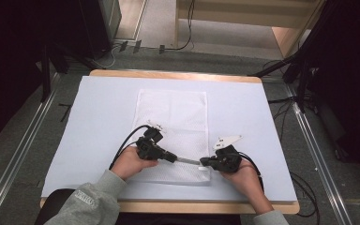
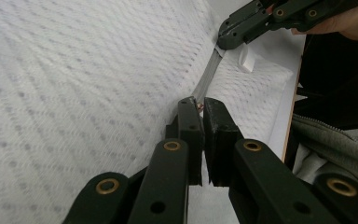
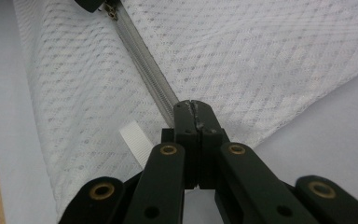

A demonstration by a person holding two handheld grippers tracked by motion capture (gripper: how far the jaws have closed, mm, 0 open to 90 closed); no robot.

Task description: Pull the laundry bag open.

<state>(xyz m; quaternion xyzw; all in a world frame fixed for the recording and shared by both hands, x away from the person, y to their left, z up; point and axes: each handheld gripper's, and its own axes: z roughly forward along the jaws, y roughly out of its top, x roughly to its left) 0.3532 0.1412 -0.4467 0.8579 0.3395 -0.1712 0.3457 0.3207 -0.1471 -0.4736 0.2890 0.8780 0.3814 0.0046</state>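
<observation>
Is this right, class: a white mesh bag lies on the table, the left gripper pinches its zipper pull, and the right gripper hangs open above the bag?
Not quite. The right gripper is shut on the zipper's end, as the right gripper view shows. The rest holds: white mesh bag, left gripper pinching the zipper pull.

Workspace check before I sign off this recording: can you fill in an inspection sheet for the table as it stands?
Surface: pale blue mat on a wood-edged table.
Job's things: white mesh bag lying flat; zipper along its near edge.
Clutter: nothing seen.
Grippers: left gripper shut on the zipper pull; right gripper shut on the zipper's end.
Cables: black cable across the mat.
Surroundings: grey floor, floor rails, dark stands.
</observation>
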